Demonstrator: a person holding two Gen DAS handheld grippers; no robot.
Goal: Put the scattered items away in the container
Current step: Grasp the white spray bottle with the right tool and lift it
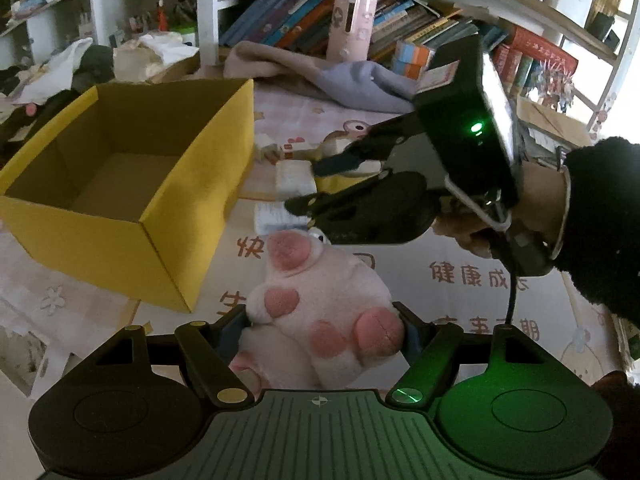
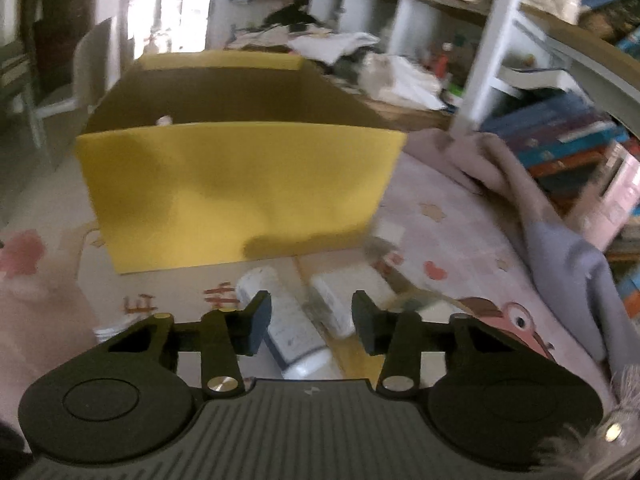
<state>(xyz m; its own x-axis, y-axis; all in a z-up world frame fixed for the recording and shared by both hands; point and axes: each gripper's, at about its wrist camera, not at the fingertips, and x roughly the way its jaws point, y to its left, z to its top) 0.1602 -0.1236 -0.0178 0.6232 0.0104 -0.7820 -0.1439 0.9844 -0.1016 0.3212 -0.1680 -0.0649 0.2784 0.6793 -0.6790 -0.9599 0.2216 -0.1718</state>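
Note:
My left gripper (image 1: 323,326) is shut on a pink plush paw (image 1: 320,300), held above the printed mat just right of the open yellow cardboard box (image 1: 168,184). The box floor that shows is bare. My right gripper (image 1: 306,186) reaches in from the right, low over two white packets (image 1: 294,178) near the box corner. In the right wrist view, which is blurred, that gripper (image 2: 312,320) stands open with a narrow gap. A white tube (image 2: 288,328) and a white packet (image 2: 334,304) lie on the mat under it. The box (image 2: 240,192) stands just beyond, and the plush (image 2: 36,292) shows at the left.
A grey-pink blanket (image 1: 344,80) lies bunched at the mat's far side against a shelf of books (image 1: 304,12), with a pink holder (image 1: 352,26) behind it. Clothes and clutter (image 1: 60,68) pile up beyond the box. A dark sleeve (image 1: 600,220) fills the right edge.

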